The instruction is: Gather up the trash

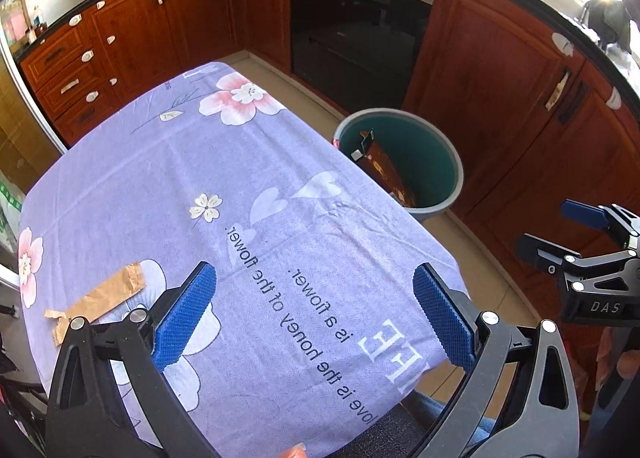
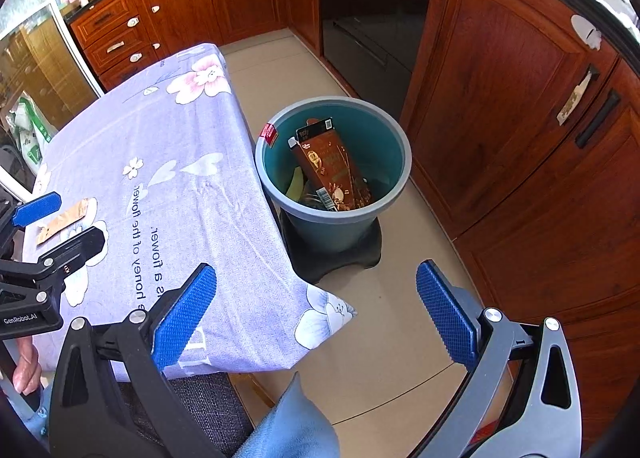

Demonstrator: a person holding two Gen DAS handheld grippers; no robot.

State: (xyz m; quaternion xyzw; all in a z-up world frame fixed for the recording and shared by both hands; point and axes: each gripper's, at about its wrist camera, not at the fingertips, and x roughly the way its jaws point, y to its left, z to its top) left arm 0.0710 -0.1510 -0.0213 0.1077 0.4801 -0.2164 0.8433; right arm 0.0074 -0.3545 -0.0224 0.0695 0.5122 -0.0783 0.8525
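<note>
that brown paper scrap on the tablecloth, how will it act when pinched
The brown paper scrap looks thin and creased, so it is probably floppy and very light. It lies flat on the tablecloth, so the fingers may snag cloth too. A torn end may rip.

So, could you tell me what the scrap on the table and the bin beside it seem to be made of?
The scrap looks like brown kraft paper or paper tape: matte, creased, torn edges. The bin looks like moulded plastic: smooth, slightly glossy, grey-blue rolled rim, teal inside.
</note>
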